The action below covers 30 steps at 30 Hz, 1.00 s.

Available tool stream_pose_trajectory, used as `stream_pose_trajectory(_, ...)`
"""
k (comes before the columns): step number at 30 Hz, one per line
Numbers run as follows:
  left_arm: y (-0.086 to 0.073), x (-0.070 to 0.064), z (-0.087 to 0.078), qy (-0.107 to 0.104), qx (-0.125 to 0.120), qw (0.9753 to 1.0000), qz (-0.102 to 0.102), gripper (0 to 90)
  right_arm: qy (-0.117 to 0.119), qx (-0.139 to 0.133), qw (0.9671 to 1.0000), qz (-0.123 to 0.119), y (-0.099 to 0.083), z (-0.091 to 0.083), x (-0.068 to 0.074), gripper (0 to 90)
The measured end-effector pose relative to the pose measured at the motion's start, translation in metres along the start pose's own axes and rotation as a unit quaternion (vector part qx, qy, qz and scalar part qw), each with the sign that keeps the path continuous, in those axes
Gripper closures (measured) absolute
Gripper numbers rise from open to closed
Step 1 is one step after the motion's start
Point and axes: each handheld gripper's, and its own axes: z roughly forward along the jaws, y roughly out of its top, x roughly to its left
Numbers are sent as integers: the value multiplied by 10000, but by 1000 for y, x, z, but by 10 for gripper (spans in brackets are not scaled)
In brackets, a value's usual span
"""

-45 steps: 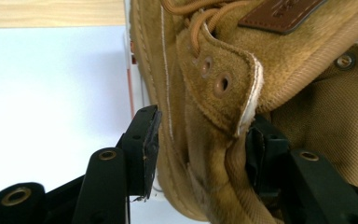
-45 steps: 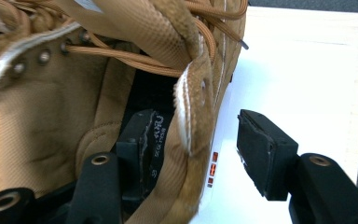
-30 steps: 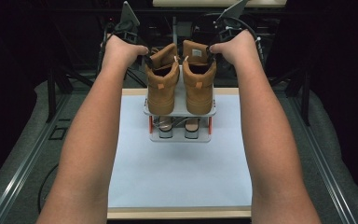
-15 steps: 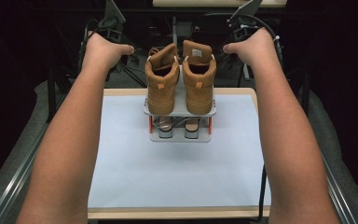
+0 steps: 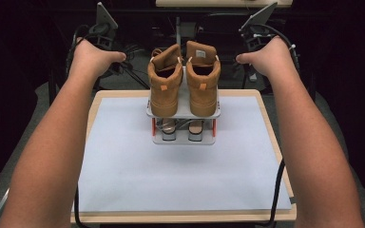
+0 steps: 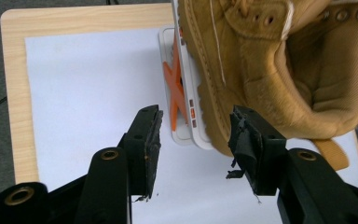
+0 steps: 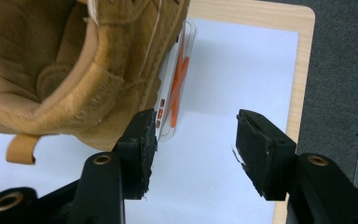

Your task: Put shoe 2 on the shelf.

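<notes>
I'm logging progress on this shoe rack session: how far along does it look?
Done: both tan suede high-top boots stand side by side on the top tier of the small grey two-tier shoe rack, with a pair of sandals below. In hand: nothing; the left hand-held gripper and right hand-held gripper are open, apart from the boots. Left: apparently only pulling the hands away.
</notes>
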Motion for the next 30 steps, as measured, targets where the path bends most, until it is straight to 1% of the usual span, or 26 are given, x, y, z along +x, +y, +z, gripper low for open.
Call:
stream_pose_trajectory(5,-6,3,6,-36,82,9999,110,530,-21,38,10000,-53,-6,3,-5,473)
stream_pose_trajectory(7,-8,5,9,-4,118,9998,130,530,-44,67,9999,-98,-9,6,-6,473)
stream_pose_trajectory(11,-12,8,13,30,168,9997,197,527,-35,105,9997,-217,-16,14,-7,474)
stream_pose_trajectory(13,-16,10,16,11,204,9995,252,526,-49,116,9996,-267,-20,19,-8,474)
stream_pose_trajectory(19,-28,16,30,-10,336,9987,382,519,-45,170,9989,-432,-33,32,-11,469)
stream_pose_trajectory(22,-35,18,38,-27,408,9981,452,513,17,203,9984,-536,-41,38,-10,464)
stream_pose_trajectory(25,-42,20,47,-53,468,9975,524,511,68,209,9979,-602,-49,46,-10,464)
stream_pose_trajectory(27,-47,21,53,-70,487,9971,589,508,28,257,9976,-643,-56,53,-11,463)
stream_pose_trajectory(30,-54,22,61,-124,539,9962,667,490,92,323,9971,-686,-64,64,-13,461)
